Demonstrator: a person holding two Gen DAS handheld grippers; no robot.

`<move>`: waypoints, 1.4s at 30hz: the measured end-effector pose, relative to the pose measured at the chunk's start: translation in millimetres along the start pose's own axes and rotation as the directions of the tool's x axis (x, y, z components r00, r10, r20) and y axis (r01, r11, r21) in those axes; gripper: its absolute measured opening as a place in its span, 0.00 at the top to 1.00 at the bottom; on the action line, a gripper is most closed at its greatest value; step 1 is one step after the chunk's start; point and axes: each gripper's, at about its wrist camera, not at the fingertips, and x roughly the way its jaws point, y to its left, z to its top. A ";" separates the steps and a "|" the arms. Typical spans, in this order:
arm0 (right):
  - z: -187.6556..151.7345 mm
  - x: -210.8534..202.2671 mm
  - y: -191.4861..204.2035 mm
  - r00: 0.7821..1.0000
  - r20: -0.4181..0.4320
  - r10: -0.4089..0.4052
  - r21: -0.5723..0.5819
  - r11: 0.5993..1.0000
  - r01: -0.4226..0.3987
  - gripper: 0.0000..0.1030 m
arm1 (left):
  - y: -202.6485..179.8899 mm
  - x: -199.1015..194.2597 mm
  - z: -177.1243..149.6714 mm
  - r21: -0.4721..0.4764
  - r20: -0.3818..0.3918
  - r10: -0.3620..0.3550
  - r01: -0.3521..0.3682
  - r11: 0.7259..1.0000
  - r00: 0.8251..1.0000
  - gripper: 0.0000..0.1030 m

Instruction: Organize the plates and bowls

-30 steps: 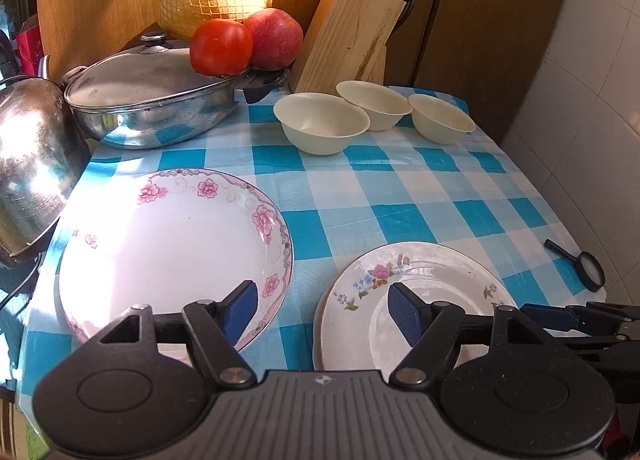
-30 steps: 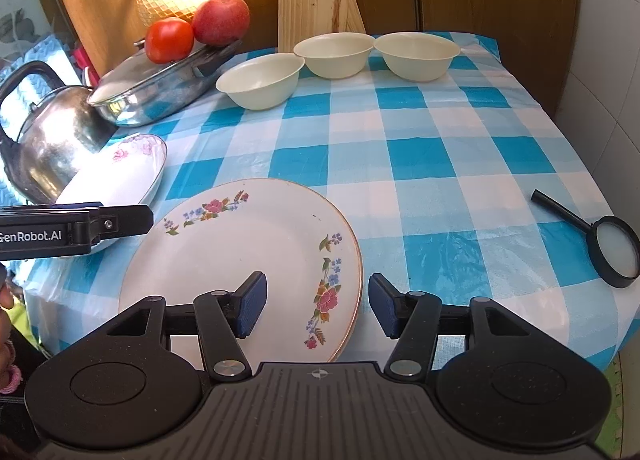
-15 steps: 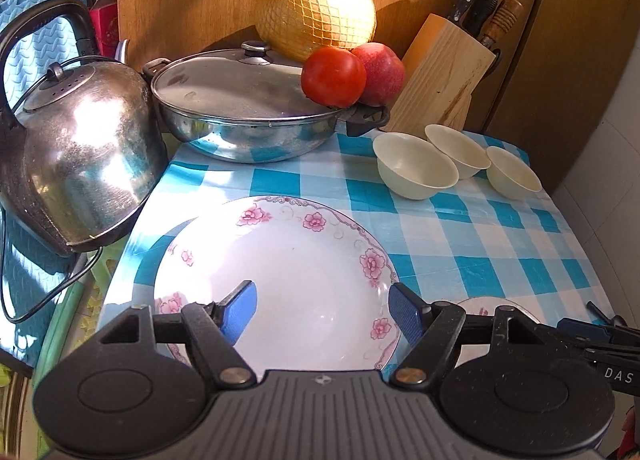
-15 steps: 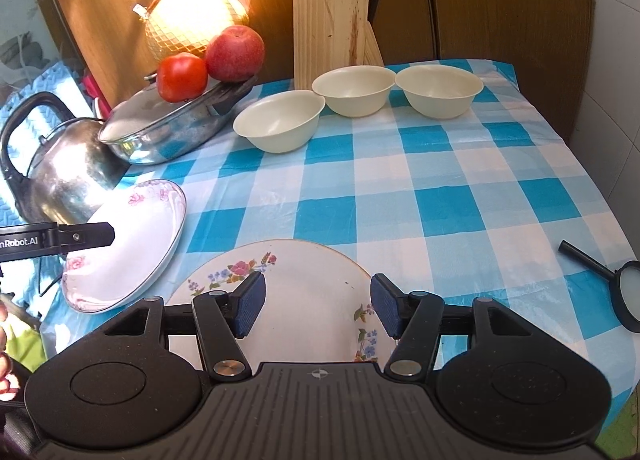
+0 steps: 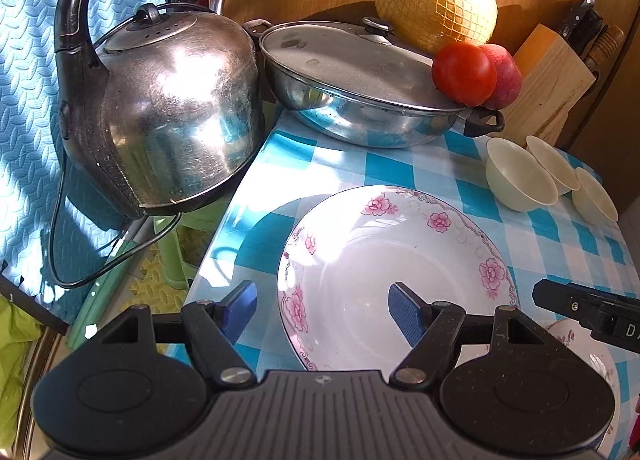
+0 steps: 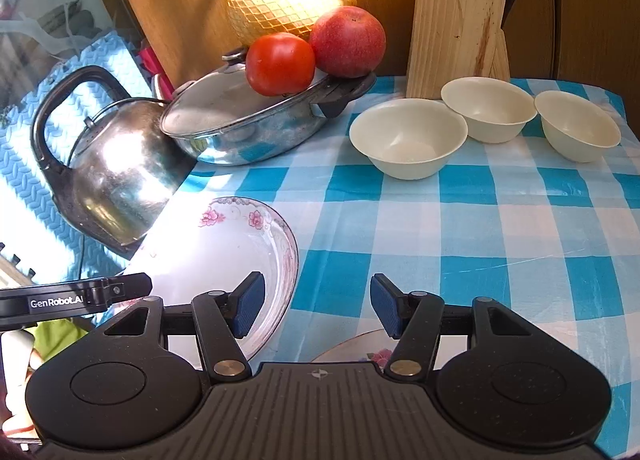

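Both sets of jaws are being held apart with nothing gripped. The left gripper is being positioned over the near rim of the pink-flowered plate; the right gripper is being held above the checked tablecloth, beside that plate. Three cream bowls are sitting in a row near the knife block.

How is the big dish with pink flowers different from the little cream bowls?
The pink-flower dish is wide, shallow and patterned around its rim; the cream bowls are small, deep and plain. The dish sits alone at the table's near left edge by the kettle; the three bowls line up at the back near the knife block. All sit upright and empty.
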 end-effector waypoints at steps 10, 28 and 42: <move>3.4 34.6 4.6 0.997 -0.068 0.031 0.008 0.999 -0.031 0.36 | -8.0 18.4 1.2 0.041 -0.036 0.025 -0.023 0.999 0.999 0.36; 3.2 61.1 1.6 0.985 -0.133 0.106 0.062 0.993 -0.098 0.66 | -43.4 43.9 0.8 0.151 -0.058 0.100 -0.090 0.984 0.993 0.35; 16.4 62.0 -33.9 0.997 -0.070 -0.012 0.075 0.997 0.017 0.64 | -82.3 79.7 23.8 0.218 -0.016 0.050 -0.045 0.975 0.999 0.31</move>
